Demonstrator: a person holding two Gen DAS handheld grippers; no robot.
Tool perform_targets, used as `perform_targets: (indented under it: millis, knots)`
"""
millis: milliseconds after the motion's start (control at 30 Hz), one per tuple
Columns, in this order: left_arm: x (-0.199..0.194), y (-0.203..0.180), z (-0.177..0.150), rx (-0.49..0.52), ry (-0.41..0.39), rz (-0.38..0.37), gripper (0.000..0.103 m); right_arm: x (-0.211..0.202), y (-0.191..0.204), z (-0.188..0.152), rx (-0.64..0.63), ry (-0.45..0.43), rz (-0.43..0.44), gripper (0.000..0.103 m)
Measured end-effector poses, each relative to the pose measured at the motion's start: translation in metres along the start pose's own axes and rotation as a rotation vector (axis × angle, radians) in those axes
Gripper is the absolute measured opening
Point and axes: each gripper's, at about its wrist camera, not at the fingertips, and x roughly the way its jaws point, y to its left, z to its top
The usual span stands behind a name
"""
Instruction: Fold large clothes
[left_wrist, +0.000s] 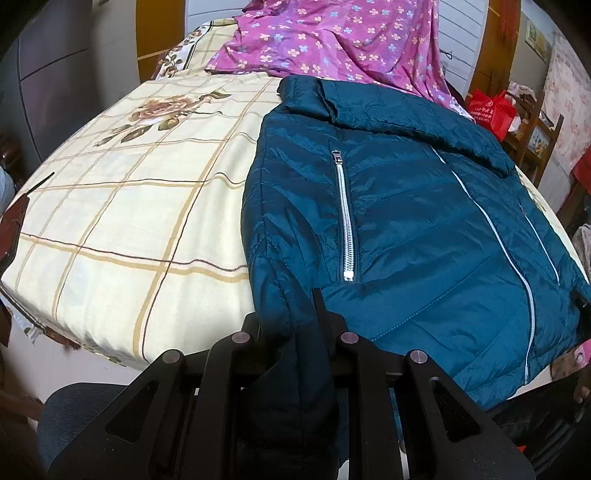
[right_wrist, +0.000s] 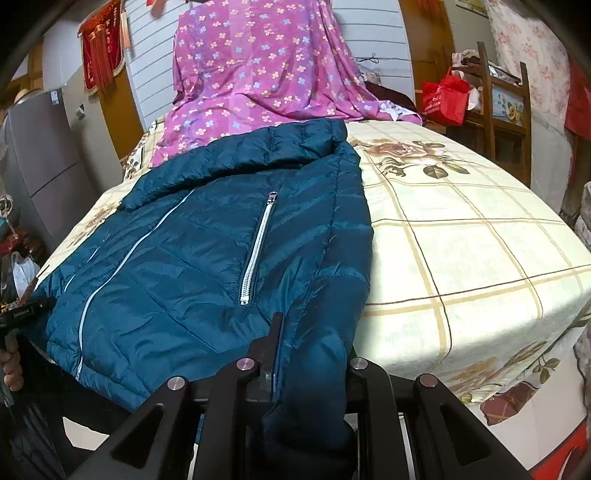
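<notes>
A teal quilted jacket (left_wrist: 406, 221) lies front up on the bed, its silver zips showing and its collar at the far end. My left gripper (left_wrist: 291, 317) is shut on the jacket's near hem at its left corner, and the cloth bunches between the black fingers (left_wrist: 318, 302). In the right wrist view the same jacket (right_wrist: 177, 258) spreads to the left. There my right gripper (right_wrist: 295, 339) is shut on the hem's right corner, with the fabric hanging down over it. The left gripper (right_wrist: 26, 314), held by a hand, shows at the far left edge.
The bed has a cream checked sheet (left_wrist: 129, 221) with rose prints (right_wrist: 461, 240). A purple floral cloth (left_wrist: 332, 44) is heaped at the far end, touching the collar (right_wrist: 258, 74). A red bag (right_wrist: 443, 96), a wooden chair (right_wrist: 506, 110) and a grey fridge (right_wrist: 37, 158) stand around the bed.
</notes>
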Motion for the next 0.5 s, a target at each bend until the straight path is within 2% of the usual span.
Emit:
perform_targets:
  millis: [267,500]
  knots:
    - [-0.0001,-0.0002,-0.0009,-0.008,0.001,-0.004,0.014,-0.0033,0.0052,-0.0028,-0.027,-0.033,-0.021,0.015]
    - [-0.0016,0.0011,-0.0024,-0.023,-0.003,-0.019,0.014,-0.0074,0.0015,-0.005,0.005,-0.054,-0.005,0.015]
